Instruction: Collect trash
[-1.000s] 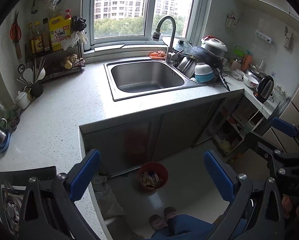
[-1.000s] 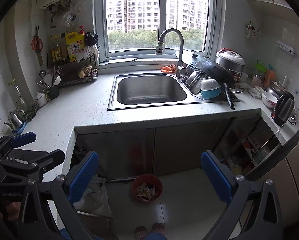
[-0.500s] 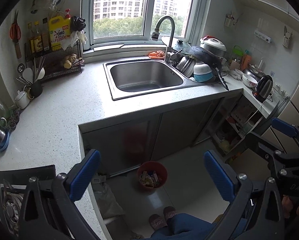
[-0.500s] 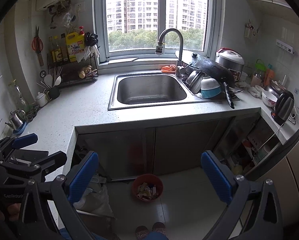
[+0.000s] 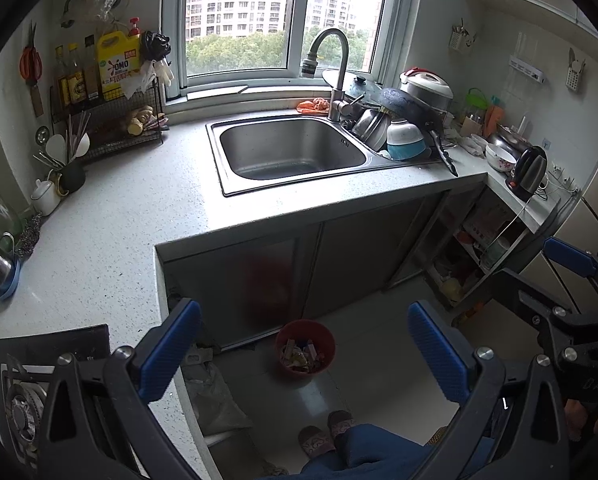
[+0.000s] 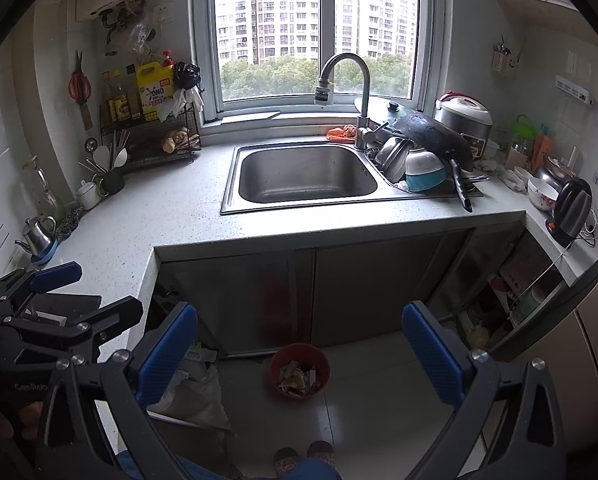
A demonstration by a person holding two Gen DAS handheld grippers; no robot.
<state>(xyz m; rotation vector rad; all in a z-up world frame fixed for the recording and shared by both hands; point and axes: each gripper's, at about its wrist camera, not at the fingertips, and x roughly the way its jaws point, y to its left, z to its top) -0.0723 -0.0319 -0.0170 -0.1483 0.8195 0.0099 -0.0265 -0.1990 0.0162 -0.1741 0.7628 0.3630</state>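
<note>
Holding both tongs, left [image 5: 303,344] and right [image 6: 299,344], spread wide and empty above the red bin [image 6: 301,370] of scraps on the floor by the cabinet, you risk tipping it if you clip its rim descending.

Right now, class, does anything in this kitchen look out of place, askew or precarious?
Yes. A black pan lies tilted on stacked bowls beside the sink, its handle jutting past the counter edge. Nothing looks spilled; the red bin on the floor stands upright.
</note>
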